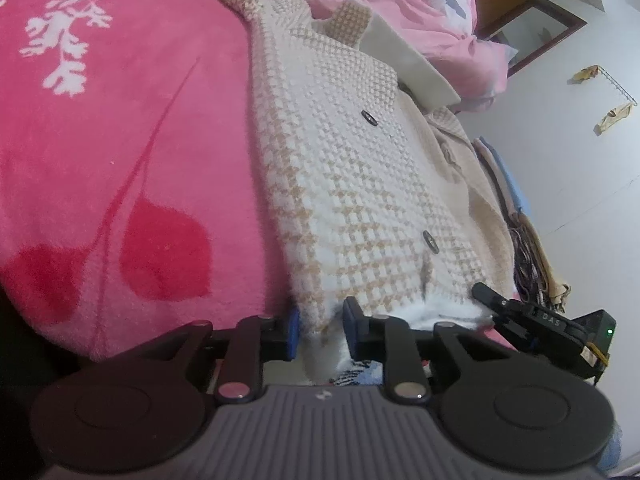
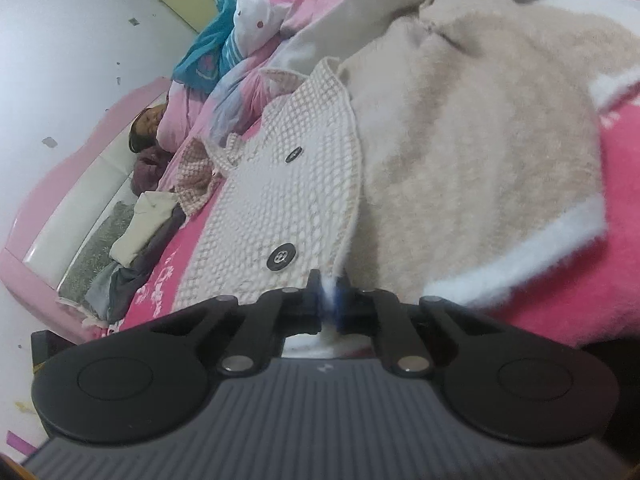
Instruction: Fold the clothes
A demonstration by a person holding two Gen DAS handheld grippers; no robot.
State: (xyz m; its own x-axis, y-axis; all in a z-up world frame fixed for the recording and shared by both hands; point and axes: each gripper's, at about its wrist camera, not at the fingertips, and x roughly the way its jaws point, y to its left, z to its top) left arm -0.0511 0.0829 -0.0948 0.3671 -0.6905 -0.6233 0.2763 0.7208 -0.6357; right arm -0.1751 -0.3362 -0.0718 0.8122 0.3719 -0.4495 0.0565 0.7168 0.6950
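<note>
A home bedroom: a bed spread with a pink fleece blanket [image 1: 120,160], rumpled pink bedding [image 1: 420,12] at its far edge, apparently a padded headboard [image 2: 76,208], white walls.

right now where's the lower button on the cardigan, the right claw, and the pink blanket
lower button [image 2: 281,257]: right wrist view, on its dark face.
right claw [image 2: 329,294]: right wrist view, between the tips pinching the cardigan hem.
pink blanket [image 1: 120,140]: left wrist view, on bare plush.

Cream-and-tan houndstooth knit cardigan [image 1: 360,184] with dark round buttons [image 2: 282,258], lying lengthwise and partly folded on the pink fleece blanket [image 1: 120,140]. Its fuzzy beige inner side [image 2: 480,140], edged with a white band, lies turned out beside the buttoned front panel.
</note>
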